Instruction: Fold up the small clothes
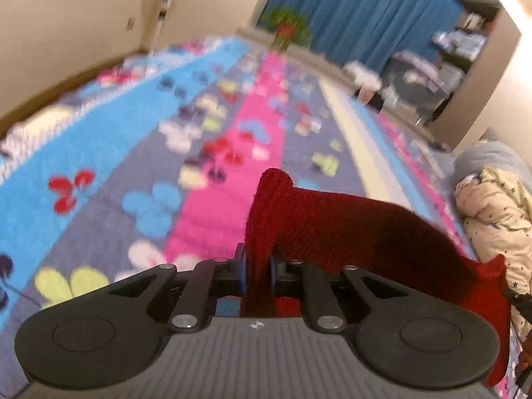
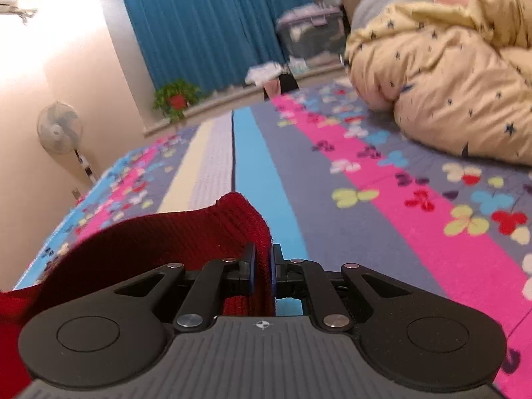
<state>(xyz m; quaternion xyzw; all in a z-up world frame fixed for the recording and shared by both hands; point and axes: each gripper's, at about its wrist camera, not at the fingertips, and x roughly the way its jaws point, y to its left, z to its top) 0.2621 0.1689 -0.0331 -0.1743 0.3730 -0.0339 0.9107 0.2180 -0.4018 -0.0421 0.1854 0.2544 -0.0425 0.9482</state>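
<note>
A dark red knitted garment hangs between both grippers above the bed. My left gripper is shut on one edge of it, the cloth pinched between its blue-edged pads, and the rest trails off to the right. In the right wrist view my right gripper is shut on another edge of the red garment, which sags away to the left. Most of the garment's shape is hidden behind the gripper bodies.
The bed is covered by a striped blanket with clover prints. A cream star-patterned quilt is bunched at the right. Blue curtains, a potted plant and a standing fan lie beyond the bed.
</note>
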